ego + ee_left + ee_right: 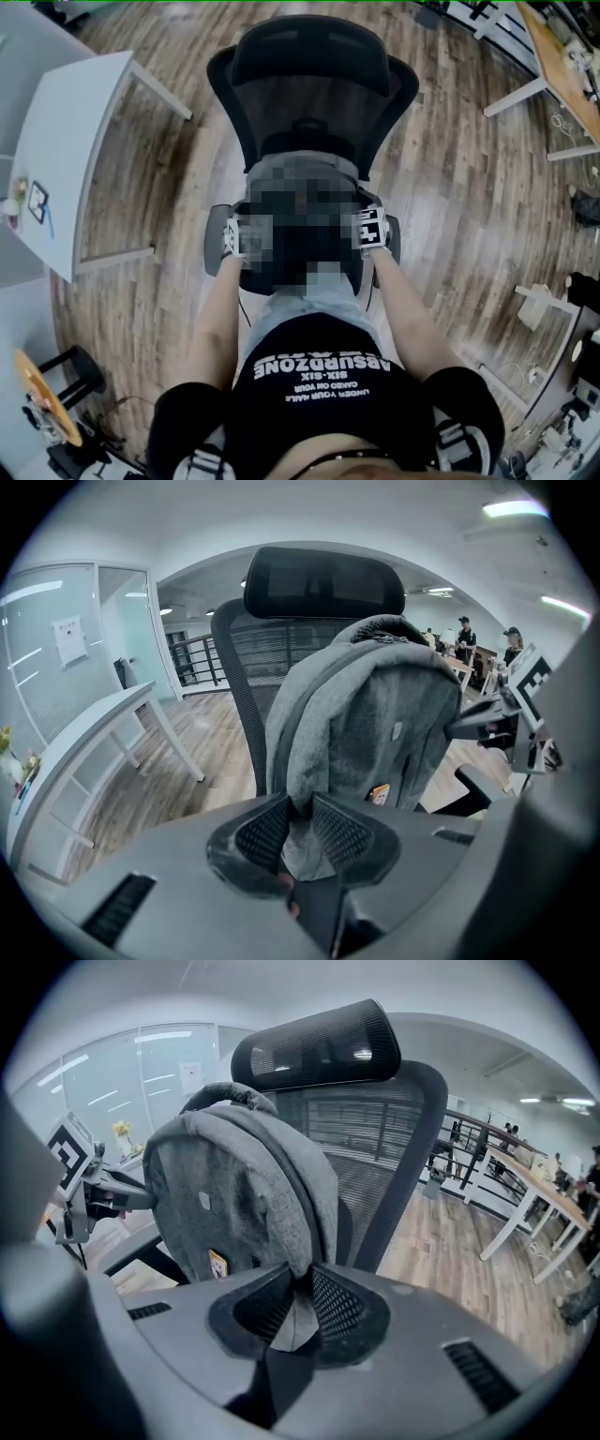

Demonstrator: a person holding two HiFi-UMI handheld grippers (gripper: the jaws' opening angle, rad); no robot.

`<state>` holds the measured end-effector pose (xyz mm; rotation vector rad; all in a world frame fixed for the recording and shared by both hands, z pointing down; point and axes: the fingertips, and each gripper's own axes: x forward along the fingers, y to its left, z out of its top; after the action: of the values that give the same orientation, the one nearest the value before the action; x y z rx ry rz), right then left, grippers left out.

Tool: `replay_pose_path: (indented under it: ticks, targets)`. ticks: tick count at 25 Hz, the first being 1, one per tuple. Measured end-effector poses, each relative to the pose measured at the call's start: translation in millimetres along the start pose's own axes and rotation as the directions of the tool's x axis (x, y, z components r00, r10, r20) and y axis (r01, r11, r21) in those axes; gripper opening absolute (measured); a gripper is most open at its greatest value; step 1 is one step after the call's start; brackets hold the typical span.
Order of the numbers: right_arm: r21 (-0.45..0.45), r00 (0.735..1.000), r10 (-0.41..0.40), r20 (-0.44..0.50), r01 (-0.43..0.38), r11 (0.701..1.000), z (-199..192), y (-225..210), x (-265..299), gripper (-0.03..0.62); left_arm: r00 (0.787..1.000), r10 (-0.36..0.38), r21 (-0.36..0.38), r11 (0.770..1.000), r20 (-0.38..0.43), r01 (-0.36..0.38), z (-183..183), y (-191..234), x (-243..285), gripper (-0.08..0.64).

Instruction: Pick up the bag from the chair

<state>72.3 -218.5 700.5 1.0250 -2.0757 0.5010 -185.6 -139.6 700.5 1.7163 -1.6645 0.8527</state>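
Note:
A grey fabric backpack (375,728) stands upright against the mesh back of a black office chair (314,89). In the head view the bag (300,167) is mostly under a mosaic patch. My left gripper (298,829) is shut on the bag's left side fabric, and my right gripper (295,1305) is shut on its right side fabric (253,1194). From above, the left gripper (231,236) and right gripper (371,228) flank the bag over the seat. Whether the bag rests on the seat or hangs just above it is hidden.
A white table (66,159) stands to the left of the chair. More white-legged desks (553,84) are at the far right. Chair armrests (212,253) sit beside each gripper. Black equipment stands (75,375) are at lower left on the wooden floor.

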Motion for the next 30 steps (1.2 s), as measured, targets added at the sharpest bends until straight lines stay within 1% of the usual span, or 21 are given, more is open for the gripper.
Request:
replay_pose_path:
  ticks: [3, 7, 11, 17, 20, 24, 30]
  targets:
    - [-0.011, 1.0, 0.015, -0.004, -0.015, 1.0, -2, 1, -5, 0.067, 1.0, -0.01, 0.003, 1.0, -0.002, 0.01, -1, -1, -4, 0.086]
    - [-0.038, 1.0, 0.024, -0.01, -0.025, 0.999, -4, -1, -12, 0.064, 0.999, -0.028, 0.013, 1.0, -0.027, 0.029, 1, -6, -6, 0.084]
    - [-0.025, 1.0, 0.022, -0.015, -0.023, 0.999, -2, 2, -12, 0.063, 0.999, -0.025, 0.011, 1.0, -0.04, 0.025, 2, 0, -8, 0.083]
    - [-0.003, 1.0, 0.008, 0.0, -0.008, 1.0, 2, -2, -19, 0.061, 0.999, -0.028, -0.003, 1.0, -0.027, 0.028, 11, -3, -11, 0.081]
    - [-0.007, 1.0, 0.004, 0.024, -0.004, 1.0, 8, -1, -23, 0.06, 0.999, -0.032, 0.004, 0.999, -0.031, 0.032, 13, -2, -13, 0.081]
    - [0.002, 1.0, -0.004, 0.028, 0.004, 1.0, 10, -1, -34, 0.06, 0.999, -0.037, 0.02, 0.999, -0.022, 0.038, 13, -3, -18, 0.08]
    - [0.001, 0.999, -0.005, 0.037, 0.005, 1.0, 9, 0, -51, 0.058, 0.999, -0.054, 0.017, 0.998, 0.0, 0.054, 10, -12, -33, 0.08]
